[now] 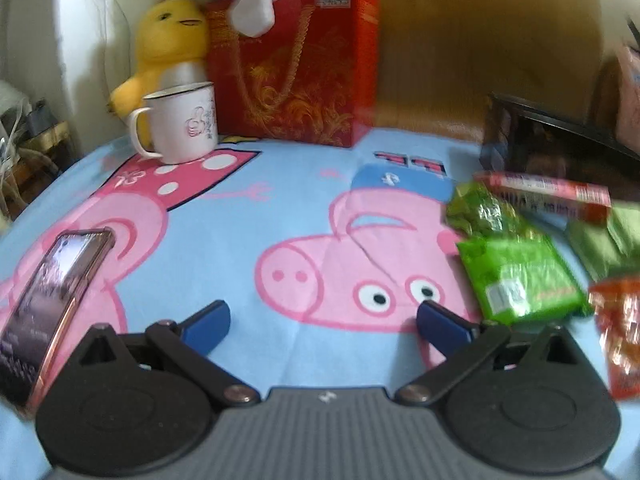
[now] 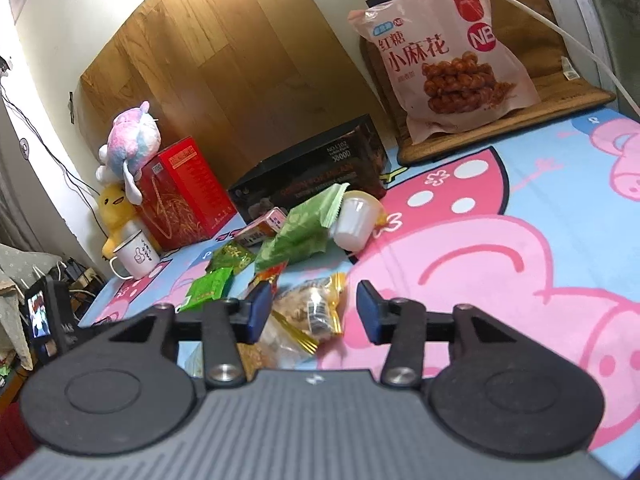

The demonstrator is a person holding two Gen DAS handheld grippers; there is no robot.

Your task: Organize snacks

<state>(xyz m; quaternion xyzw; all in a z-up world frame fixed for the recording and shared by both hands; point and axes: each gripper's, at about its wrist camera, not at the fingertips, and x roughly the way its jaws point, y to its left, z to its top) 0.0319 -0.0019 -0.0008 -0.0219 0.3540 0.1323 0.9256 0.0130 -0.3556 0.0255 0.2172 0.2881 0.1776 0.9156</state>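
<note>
A pile of snacks lies on the blue cartoon-pig cloth. In the right wrist view a clear gold-edged packet sits between the jaws of my right gripper, close to the left pad, and the jaws stand apart without pressing on it. Beyond it are small green packets, a red-orange packet, a pale green bag, a white cup snack and a pink box. My left gripper hovers open and empty over the cloth, with green packets and an orange packet to its right.
A white mug, a red gift bag and a yellow plush stand at the back. A phone leans at the left. A black box sits behind the pile, and a large pink snack bag leans on the wall.
</note>
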